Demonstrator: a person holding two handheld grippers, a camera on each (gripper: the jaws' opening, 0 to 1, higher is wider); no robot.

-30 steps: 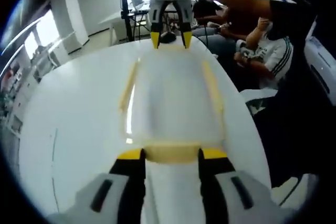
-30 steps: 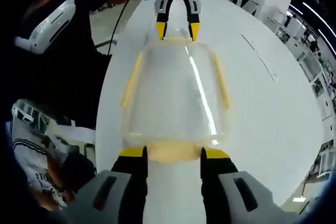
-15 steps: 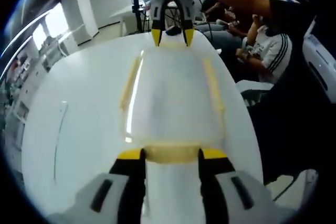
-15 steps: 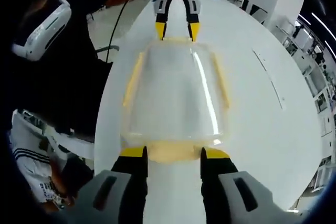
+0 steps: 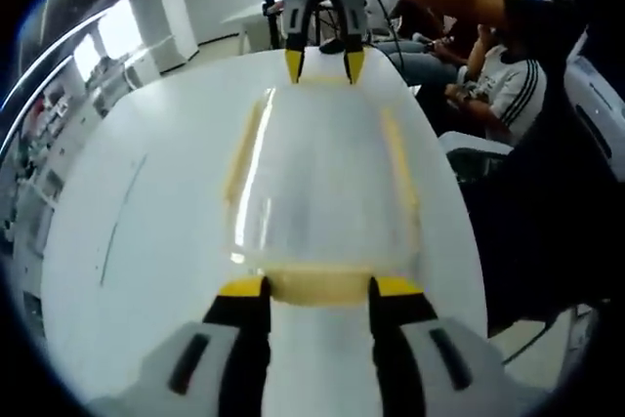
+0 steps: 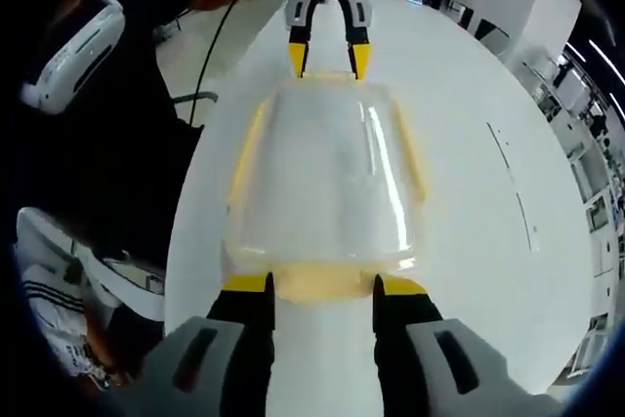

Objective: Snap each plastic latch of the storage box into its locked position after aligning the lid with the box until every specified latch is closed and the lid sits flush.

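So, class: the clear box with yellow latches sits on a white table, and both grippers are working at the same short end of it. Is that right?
Not quite. The grippers are at opposite short ends of the box. In the left gripper view, the left gripper straddles the near end latch, while the right gripper faces it from the far end. The box is clear with yellow latches, on a white table.

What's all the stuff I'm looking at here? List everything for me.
Storage box: one, clear plastic with its lid on, middle of the table, between the two grippers.
Latches: four, pale yellow, one on each side of the box.
Table: one, white, under the box.
Seated person: one, white striped top, beyond the table.
Left gripper: grey with yellow tips, open at one end latch.
Right gripper: same colours, open at the opposite end latch.
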